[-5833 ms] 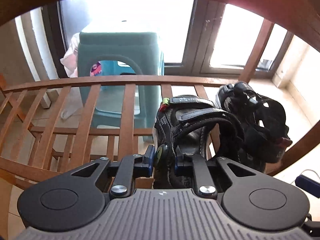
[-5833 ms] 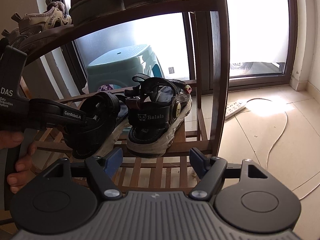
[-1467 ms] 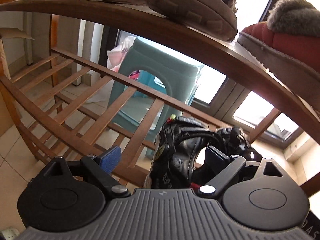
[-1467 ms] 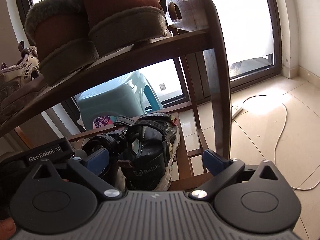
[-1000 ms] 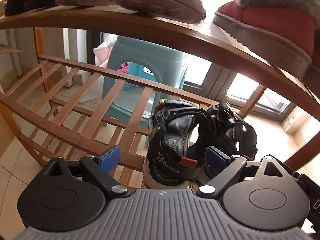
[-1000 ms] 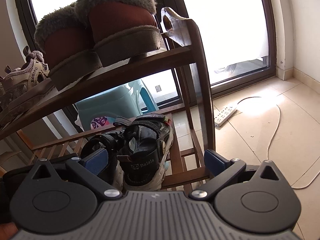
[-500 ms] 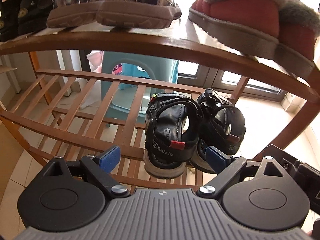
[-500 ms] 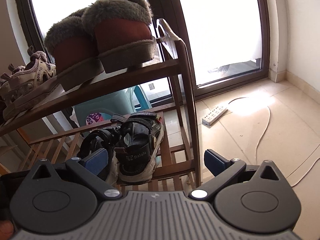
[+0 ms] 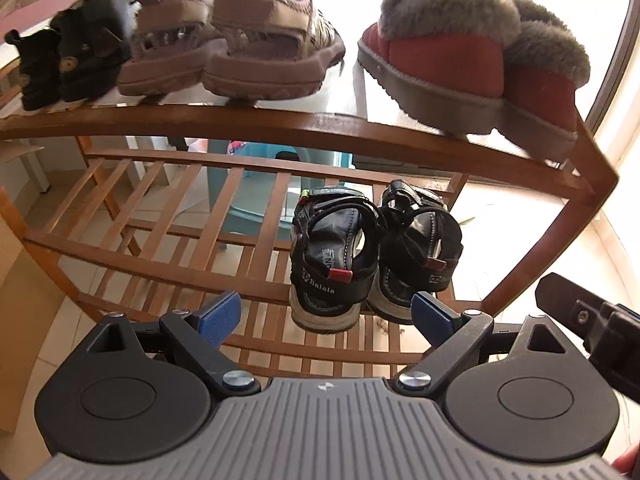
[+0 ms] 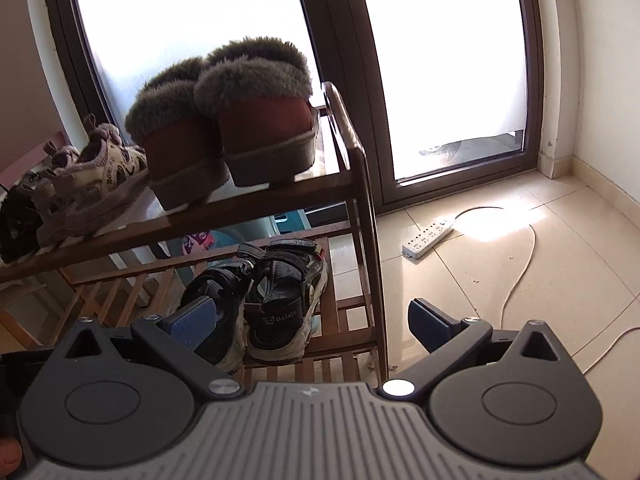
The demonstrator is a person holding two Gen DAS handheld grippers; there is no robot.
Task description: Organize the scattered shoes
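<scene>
two black balala sandals (image 9: 376, 256) now sit side by side, heels outward, at the right end of the lower slatted shelf (image 9: 168, 236) of the wooden shoe rack (image 9: 556, 236). a few seconds ago the left gripper (image 9: 327, 312) was clamped on the heel of one of them, setting it down beside its mate; now its blue-padded jaws stand wide apart with nothing between them, and it has pulled back and risen so that the whole rack shows. the right gripper (image 10: 316, 318) is likewise spread wide and empty, drawn back from the shelf over the last second or so.

on the top shelf (image 9: 280, 120) stand a pair of red fur-lined slippers (image 9: 472, 60) at the right, tan sport sandals (image 9: 240, 48) in the middle and small black shoes (image 9: 68, 56) at the left. behind the rack is a teal plastic stool (image 9: 256, 184); on the tiled floor (image 10: 520, 272) to the right lies a white power strip (image 10: 428, 236) with its cord.

judging from this, the sandal pair is placed and both hands are free. no loose shoe shows on the visible floor, so either the sorting is nearly done or the next shoe lies out of view.
</scene>
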